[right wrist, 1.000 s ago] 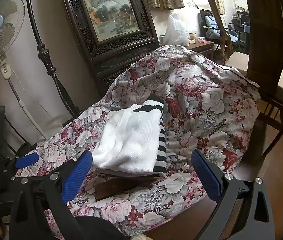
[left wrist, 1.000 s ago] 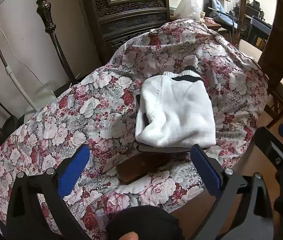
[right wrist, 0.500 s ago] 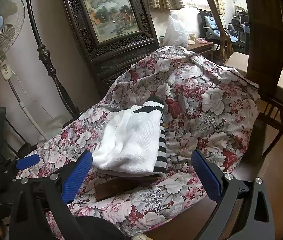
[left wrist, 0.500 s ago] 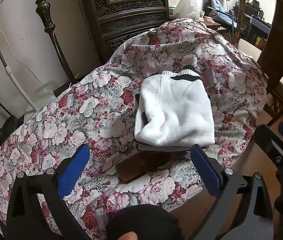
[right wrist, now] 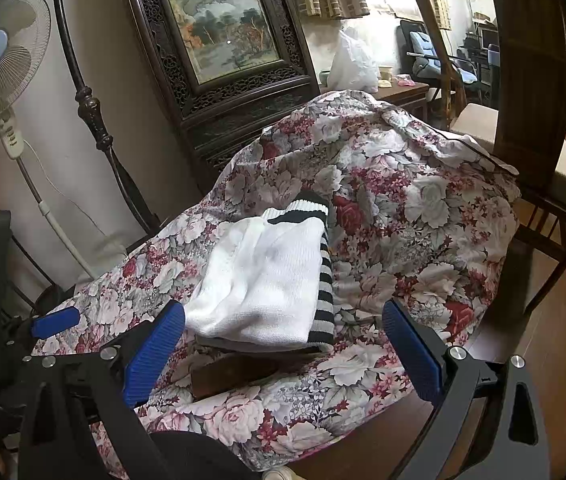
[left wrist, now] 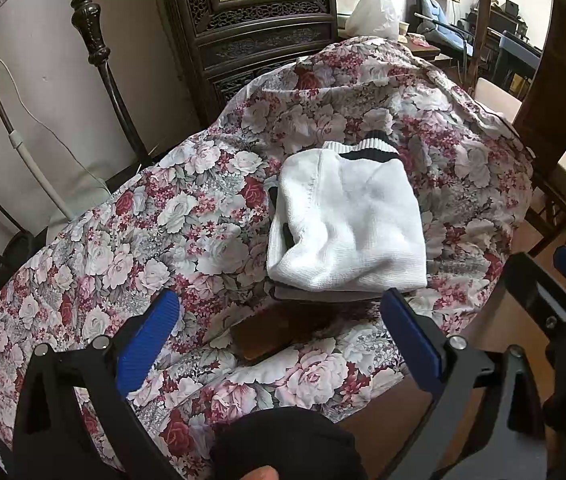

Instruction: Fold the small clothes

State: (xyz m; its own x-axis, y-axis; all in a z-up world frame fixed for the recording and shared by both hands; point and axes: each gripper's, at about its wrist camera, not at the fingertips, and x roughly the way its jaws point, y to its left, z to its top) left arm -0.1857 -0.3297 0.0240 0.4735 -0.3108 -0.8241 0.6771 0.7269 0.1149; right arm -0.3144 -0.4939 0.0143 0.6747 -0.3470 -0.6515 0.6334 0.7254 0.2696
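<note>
Folded white knit garment with black-and-white striped trim [left wrist: 349,228] [right wrist: 263,280] lay on a floral rose-print cloth [left wrist: 143,232] [right wrist: 423,240] draped over the worktop, near its front edge, centre-right in the left wrist view. The striped cuff pointed to the far side; a striped edge ran down the garment's right side in the right wrist view. A flat grey layer showed just beneath its near edge. A bare brown wood patch [left wrist: 279,334] [right wrist: 239,372] showed through a gap in the cloth just in front of the garment.

Left hand-held gripper [left wrist: 279,334] was spread wide, blue pads apart, empty, hovering near side of the garment, not touching. Right hand-held gripper [right wrist: 283,354] was also spread wide and empty, its left pad just beside the garment's near left corner; contact unclear.

Behind: dark carved wooden framed landscape painting [right wrist: 219,28], white pedestal fan [right wrist: 1,56] at far left, white plastic bag [right wrist: 351,64] far back.
</note>
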